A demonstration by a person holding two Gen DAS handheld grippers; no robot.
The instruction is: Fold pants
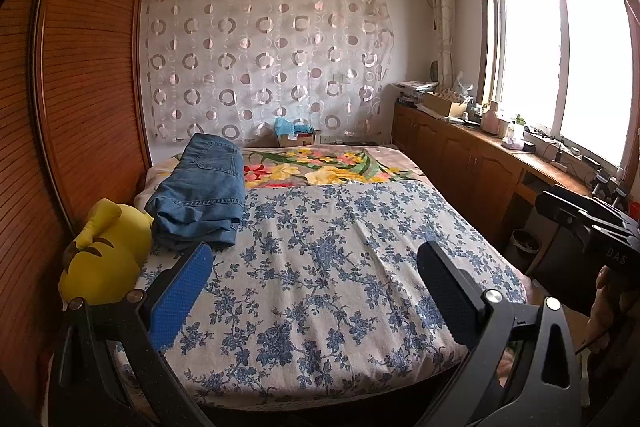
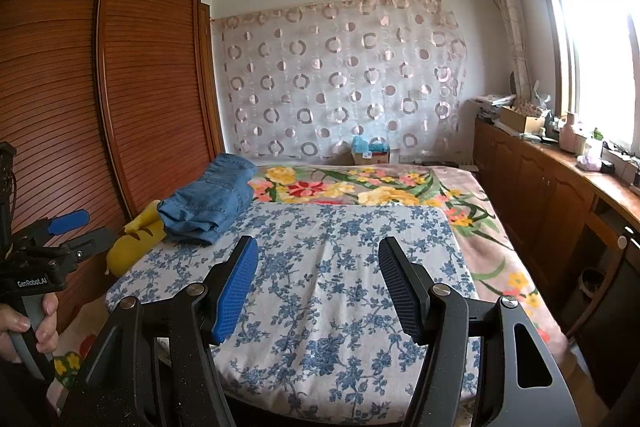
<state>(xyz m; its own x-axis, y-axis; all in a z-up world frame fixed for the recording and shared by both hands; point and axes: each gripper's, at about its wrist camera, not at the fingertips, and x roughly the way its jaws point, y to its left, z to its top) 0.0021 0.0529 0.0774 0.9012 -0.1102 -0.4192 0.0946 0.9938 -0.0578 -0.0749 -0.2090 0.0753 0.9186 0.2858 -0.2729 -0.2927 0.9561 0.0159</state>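
Folded blue denim pants (image 1: pixel 202 187) lie in a stack at the left side of the bed, on the blue floral sheet (image 1: pixel 320 267). They also show in the right wrist view (image 2: pixel 212 203). My left gripper (image 1: pixel 316 259) is open and empty, held above the near end of the bed, well short of the pants. My right gripper (image 2: pixel 318 263) is open and empty too, over the near middle of the sheet (image 2: pixel 332 287). The left gripper also shows at the left edge of the right wrist view (image 2: pixel 76 227).
A yellow plush toy (image 1: pixel 104 255) lies beside the pants at the bed's left edge. A wooden slatted wardrobe (image 1: pixel 80 67) stands along the left. A low wooden cabinet (image 1: pixel 472 155) with clutter runs under the window on the right. A colourful flowered blanket (image 1: pixel 320 167) covers the far bed.
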